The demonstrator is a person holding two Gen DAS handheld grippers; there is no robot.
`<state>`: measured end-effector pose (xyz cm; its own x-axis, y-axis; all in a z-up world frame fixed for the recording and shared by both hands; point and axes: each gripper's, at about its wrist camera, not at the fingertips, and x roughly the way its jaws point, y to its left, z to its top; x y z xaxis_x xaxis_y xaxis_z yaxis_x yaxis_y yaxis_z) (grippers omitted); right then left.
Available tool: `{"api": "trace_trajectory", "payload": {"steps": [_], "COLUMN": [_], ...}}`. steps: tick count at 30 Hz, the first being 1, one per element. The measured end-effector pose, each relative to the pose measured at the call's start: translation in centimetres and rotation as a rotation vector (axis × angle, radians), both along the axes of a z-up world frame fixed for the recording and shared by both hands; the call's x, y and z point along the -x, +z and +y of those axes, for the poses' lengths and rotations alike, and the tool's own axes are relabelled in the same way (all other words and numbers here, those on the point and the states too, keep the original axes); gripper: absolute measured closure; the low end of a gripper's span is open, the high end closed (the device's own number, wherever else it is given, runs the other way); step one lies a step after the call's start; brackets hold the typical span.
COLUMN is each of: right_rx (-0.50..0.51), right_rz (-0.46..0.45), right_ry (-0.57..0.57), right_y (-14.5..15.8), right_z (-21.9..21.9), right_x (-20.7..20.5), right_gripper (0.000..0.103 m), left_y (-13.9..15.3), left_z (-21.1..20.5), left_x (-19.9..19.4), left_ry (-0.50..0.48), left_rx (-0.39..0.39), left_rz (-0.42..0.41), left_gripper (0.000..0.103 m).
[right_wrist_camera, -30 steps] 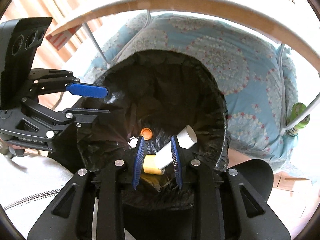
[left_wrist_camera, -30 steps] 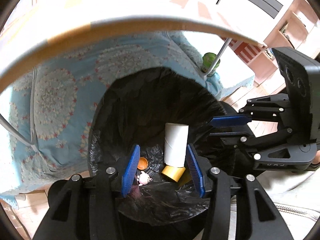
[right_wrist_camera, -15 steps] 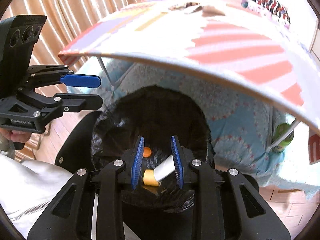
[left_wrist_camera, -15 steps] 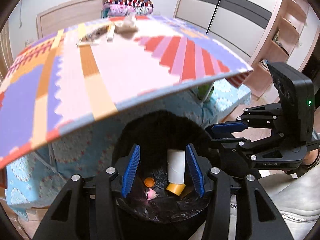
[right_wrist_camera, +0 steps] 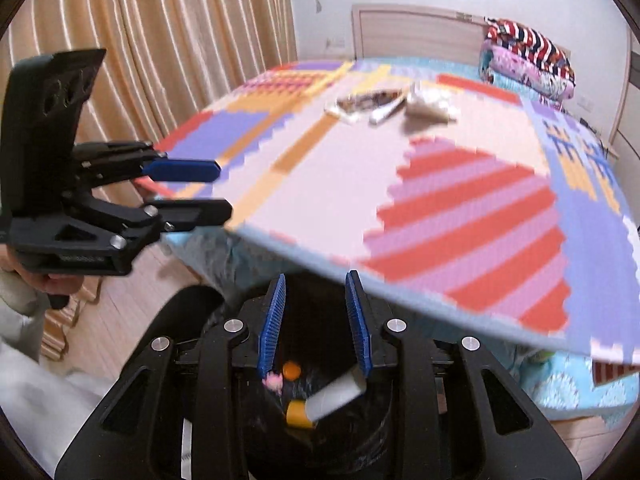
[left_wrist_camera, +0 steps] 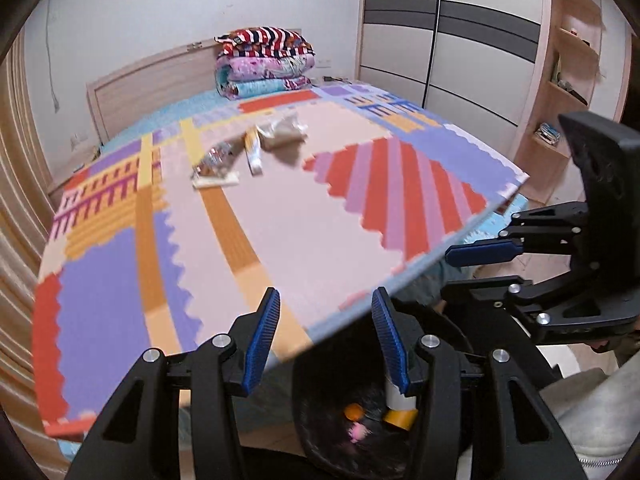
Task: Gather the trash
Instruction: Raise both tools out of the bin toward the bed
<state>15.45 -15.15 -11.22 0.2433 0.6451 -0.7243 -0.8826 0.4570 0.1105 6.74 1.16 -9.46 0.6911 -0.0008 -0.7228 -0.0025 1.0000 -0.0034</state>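
Note:
A black-lined trash bin (left_wrist_camera: 320, 436) (right_wrist_camera: 360, 432) stands on the floor below the table edge. It holds a white paper roll (right_wrist_camera: 334, 394), a yellow tape roll (right_wrist_camera: 298, 414), an orange cap (right_wrist_camera: 291, 369) and a small pink toy (right_wrist_camera: 274, 380). On the far part of the table lie a crumpled brown-white bag (left_wrist_camera: 282, 132) (right_wrist_camera: 428, 106), a white tube (left_wrist_camera: 253, 152) (right_wrist_camera: 386, 112) and a shiny wrapper (left_wrist_camera: 214, 164) (right_wrist_camera: 366, 102). My left gripper (left_wrist_camera: 326, 336) is open and empty above the bin. My right gripper (right_wrist_camera: 316, 320) is open and empty above the bin.
A table with a colourful foam mat (left_wrist_camera: 260, 220) (right_wrist_camera: 400, 184) fills the view. A bed behind carries folded quilts (left_wrist_camera: 266, 62) (right_wrist_camera: 528, 60). Curtains (right_wrist_camera: 160, 60) hang on the left, a wardrobe (left_wrist_camera: 460, 40) and shelves (left_wrist_camera: 568, 80) on the right.
Both grippers have risen from inside the bin mouth to above table height, tilting up so the tabletop and its trash came into view. Both stay open and empty.

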Motion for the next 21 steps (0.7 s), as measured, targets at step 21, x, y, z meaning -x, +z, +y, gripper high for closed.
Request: {"api": "trace_trajectory", "payload": {"steps": [21], "right_rx": [-0.071], "right_rz": [-0.063], "right_ry": [-0.083], "right_y": [3.2], "right_z": [4.6], "right_x": [-9.0], "right_gripper": [0.062], "left_y": [0.6], "left_z": [5.6], "left_x": [-9.4], "left_ry": [0.053], "left_rx": [-0.121], "left_rz": [-0.014], "left_gripper": [0.057]}}
